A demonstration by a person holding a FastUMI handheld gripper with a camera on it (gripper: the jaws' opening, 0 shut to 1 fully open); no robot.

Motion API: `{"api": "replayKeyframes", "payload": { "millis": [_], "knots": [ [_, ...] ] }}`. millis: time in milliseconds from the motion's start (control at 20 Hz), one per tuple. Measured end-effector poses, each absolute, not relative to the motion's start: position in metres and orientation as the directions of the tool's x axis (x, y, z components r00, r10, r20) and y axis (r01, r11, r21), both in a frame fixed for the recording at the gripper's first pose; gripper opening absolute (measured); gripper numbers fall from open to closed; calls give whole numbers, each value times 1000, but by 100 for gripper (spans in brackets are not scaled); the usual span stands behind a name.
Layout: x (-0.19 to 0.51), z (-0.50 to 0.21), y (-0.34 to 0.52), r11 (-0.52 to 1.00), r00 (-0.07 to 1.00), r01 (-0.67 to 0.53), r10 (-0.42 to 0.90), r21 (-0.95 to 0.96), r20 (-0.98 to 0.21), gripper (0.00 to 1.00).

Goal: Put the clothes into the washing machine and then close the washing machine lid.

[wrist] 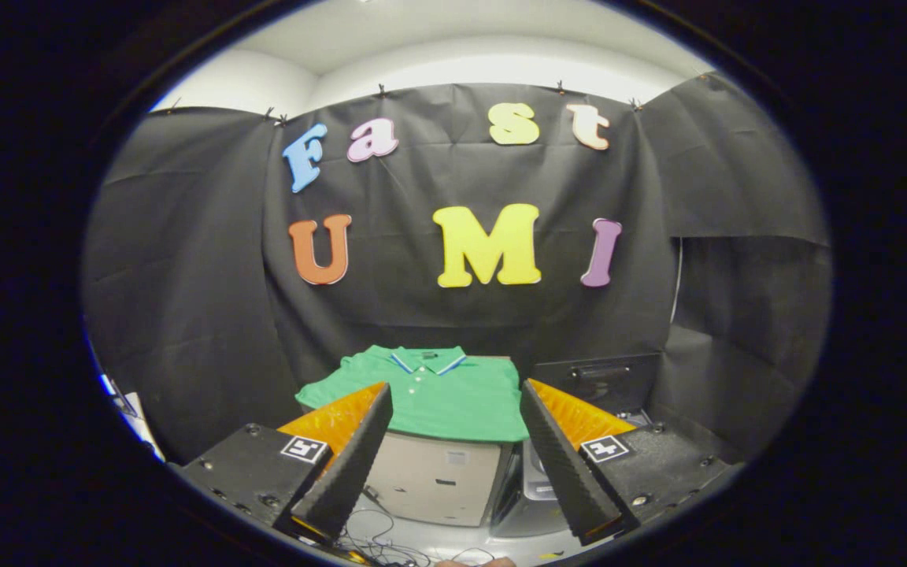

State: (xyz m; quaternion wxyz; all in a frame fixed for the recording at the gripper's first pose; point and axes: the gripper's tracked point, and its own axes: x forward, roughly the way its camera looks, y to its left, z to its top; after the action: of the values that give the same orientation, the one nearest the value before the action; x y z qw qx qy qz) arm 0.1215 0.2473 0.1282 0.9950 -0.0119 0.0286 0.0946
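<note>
A green polo shirt (438, 394) with a striped collar lies spread flat on top of a beige box (434, 476), beyond my fingers and in line with the gap between them. To the shirt's right stands the washing machine (591, 378), dark, with its lid raised upright behind the right finger; its grey body (536, 480) shows low between the fingers. My gripper (455, 405) is open, wide apart, holding nothing, some way short of the shirt.
Black cloth walls close the booth behind and on both sides. Loose cables (379, 539) lie on the pale floor below the box. A fingertip of a person's hand (469, 562) shows at the very bottom.
</note>
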Motion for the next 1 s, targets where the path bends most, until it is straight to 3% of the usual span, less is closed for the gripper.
{"api": "replayKeyframes", "payload": {
  "millis": [550,1000],
  "knots": [
    [262,106,330,948,843,-319,282,-3,-458,100],
    [344,60,358,948,638,-317,191,-29,-746,100]
  ]
}}
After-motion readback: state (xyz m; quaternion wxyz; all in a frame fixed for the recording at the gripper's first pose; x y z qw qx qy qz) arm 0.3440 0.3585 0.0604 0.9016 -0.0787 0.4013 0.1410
